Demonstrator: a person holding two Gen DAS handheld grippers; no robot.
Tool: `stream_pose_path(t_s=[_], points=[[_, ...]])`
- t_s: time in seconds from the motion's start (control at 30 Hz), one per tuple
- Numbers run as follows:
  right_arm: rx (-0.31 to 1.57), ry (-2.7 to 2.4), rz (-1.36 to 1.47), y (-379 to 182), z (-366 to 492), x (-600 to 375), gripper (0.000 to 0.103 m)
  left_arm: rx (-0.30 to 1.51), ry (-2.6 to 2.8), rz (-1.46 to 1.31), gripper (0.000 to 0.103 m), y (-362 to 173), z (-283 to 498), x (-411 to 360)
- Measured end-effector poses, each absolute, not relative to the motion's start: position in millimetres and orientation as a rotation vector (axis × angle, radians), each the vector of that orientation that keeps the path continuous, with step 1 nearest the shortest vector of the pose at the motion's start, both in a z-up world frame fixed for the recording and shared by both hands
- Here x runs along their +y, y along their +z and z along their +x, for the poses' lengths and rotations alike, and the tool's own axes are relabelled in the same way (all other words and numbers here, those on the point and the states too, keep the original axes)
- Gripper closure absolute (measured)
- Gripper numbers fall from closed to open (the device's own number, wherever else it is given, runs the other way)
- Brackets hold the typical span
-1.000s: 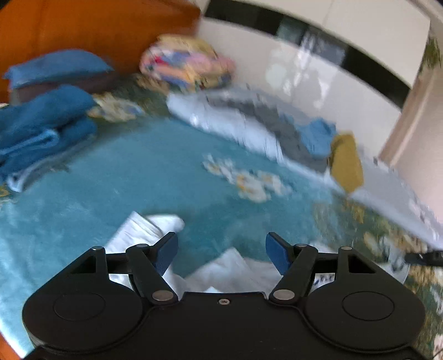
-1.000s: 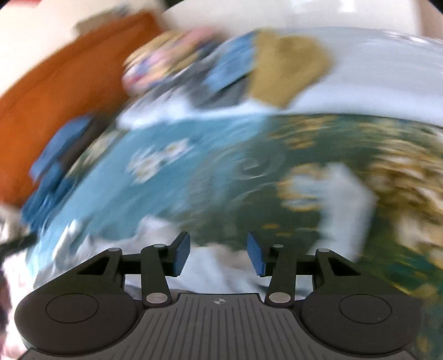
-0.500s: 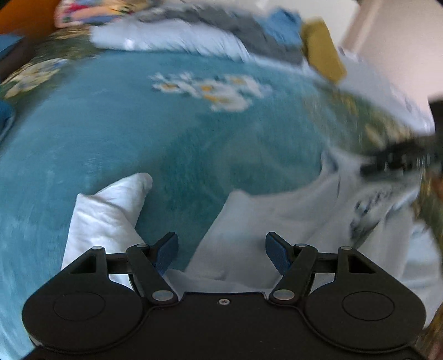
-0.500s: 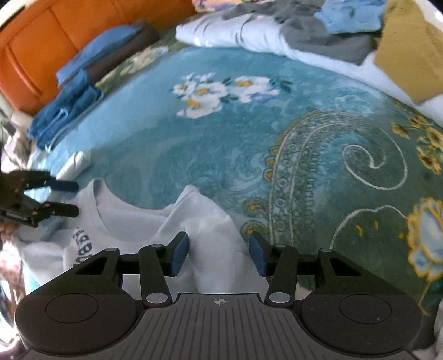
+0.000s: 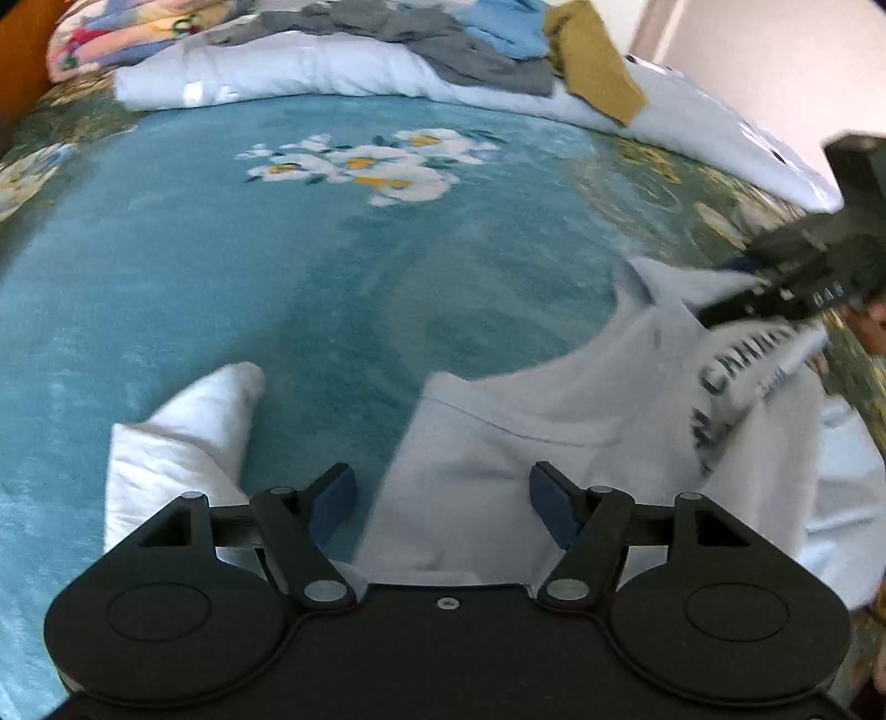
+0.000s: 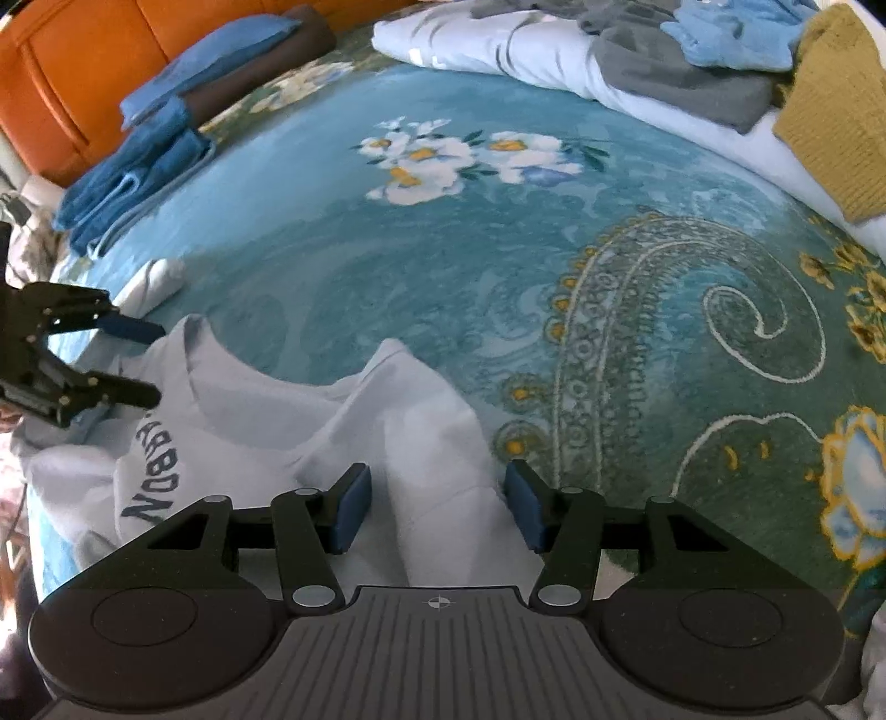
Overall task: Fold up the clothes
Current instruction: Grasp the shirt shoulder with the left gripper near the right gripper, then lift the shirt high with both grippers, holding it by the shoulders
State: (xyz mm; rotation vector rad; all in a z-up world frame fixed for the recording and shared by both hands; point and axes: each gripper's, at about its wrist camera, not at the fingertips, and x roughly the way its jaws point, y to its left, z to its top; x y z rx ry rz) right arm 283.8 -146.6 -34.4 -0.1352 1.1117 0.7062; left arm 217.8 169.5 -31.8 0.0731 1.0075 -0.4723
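A white sweatshirt (image 5: 554, 443) with dark lettering (image 6: 152, 476) lies crumpled on the teal floral blanket (image 5: 277, 277). One of its sleeves (image 5: 183, 421) stretches out to the left. My left gripper (image 5: 443, 498) hovers open low over the garment's edge, its blue pads apart from the cloth. It also shows at the left of the right wrist view, left gripper (image 6: 144, 360), by the collar. My right gripper (image 6: 437, 498) is opening its jaws, with a raised fold of the sweatshirt (image 6: 432, 432) between them and the pads not pressing on it. In the left wrist view the right gripper (image 5: 720, 291) sits over the lettering.
Folded blue towels (image 6: 133, 171) and a brown item lie by the orange headboard (image 6: 83, 66). At the back, a white duvet (image 5: 277, 72) carries grey, light blue and mustard (image 6: 836, 111) clothes. A colourful folded blanket (image 5: 111, 33) sits far left.
Both grippers have dropped and tilted down toward the sweatshirt, which now fills the lower part of each view. The right gripper's jaws have spread wider. The left jaws keep their width.
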Motion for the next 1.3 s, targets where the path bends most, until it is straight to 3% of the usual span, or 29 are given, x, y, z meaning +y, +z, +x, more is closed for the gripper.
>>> stream_pose_path(t_s=[0.43, 0.53, 0.6, 0.63, 0.73, 0.97, 1.3], points=[[1.132, 0.738, -0.098, -28.8, 264.9, -146.7, 0.059, 1.107, -0.495, -0.11, 0.038, -25.5, 202.7, 169.4], [1.129, 0.724, -0.073, -29.6, 262.7, -150.8, 0.072, 1.111, -0.474, -0.214, 0.051, -25.8, 198.9, 179.2], [1.119, 0.714, -0.07, -29.4, 259.9, -152.5, 0.081, 1.105, -0.446, -0.204, 0.07, -24.7, 194.5, 178.5], [1.114, 0.708, -0.069, -29.1, 258.5, -153.3, 0.086, 1.103, -0.433, -0.18, 0.075, -23.6, 192.0, 175.8], [1.124, 0.688, -0.057, -26.4, 255.1, -154.5, 0.092, 1.101, -0.393, -0.098, 0.098, -19.9, 185.1, 166.6], [0.976, 0.634, -0.06, 14.2, 244.4, -161.0, 0.096, 1.005, -0.3, 0.03, 0.102, 13.2, 174.7, 153.0], [0.556, 0.539, -0.084, 139.5, 241.9, -166.8, 0.096, 0.642, -0.134, 0.106, 0.102, 149.6, 173.9, 142.0]])
